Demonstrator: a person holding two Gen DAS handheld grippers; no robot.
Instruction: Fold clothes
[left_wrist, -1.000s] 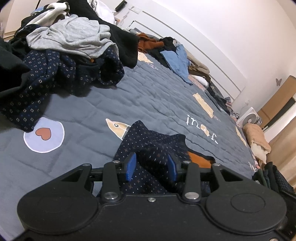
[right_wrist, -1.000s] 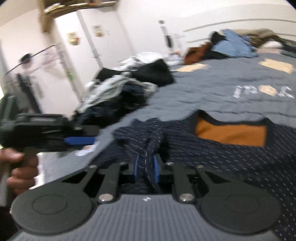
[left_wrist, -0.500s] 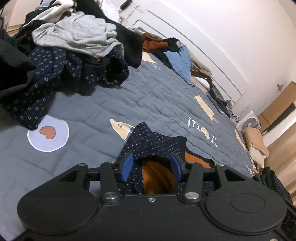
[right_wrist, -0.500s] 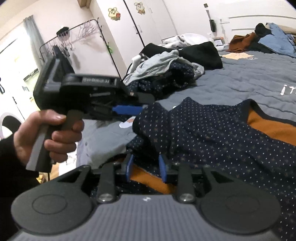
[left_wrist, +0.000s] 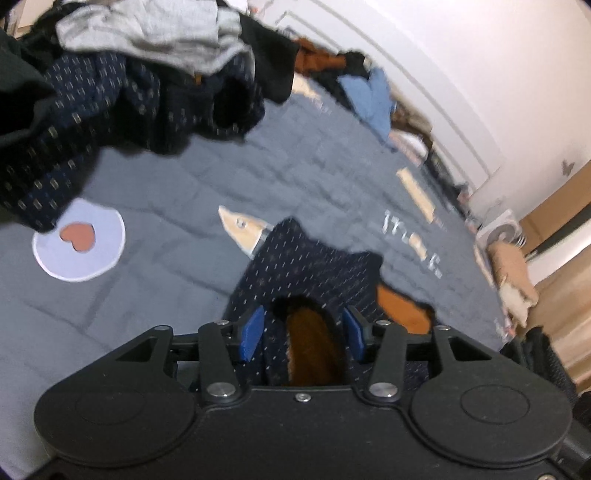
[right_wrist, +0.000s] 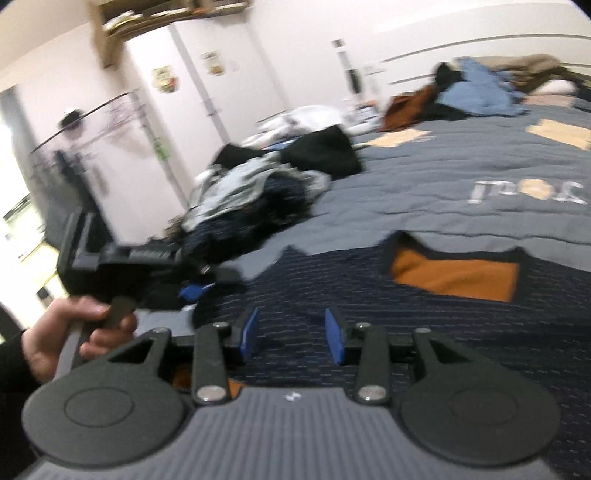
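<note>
Over the dotted navy garment (right_wrist: 369, 295), both tools, left (left_wrist: 301, 334) and right (right_wrist: 291, 334), level, wide open

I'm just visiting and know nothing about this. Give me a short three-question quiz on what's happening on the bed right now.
1. True or false: both tools, left tool and right tool, are open.
2. What colour lines the navy dotted garment?
3. Where is the pile of unfolded clothes? A) on the quilt B) on the floor

Key: 1 true. 2 orange. 3 A.
</note>
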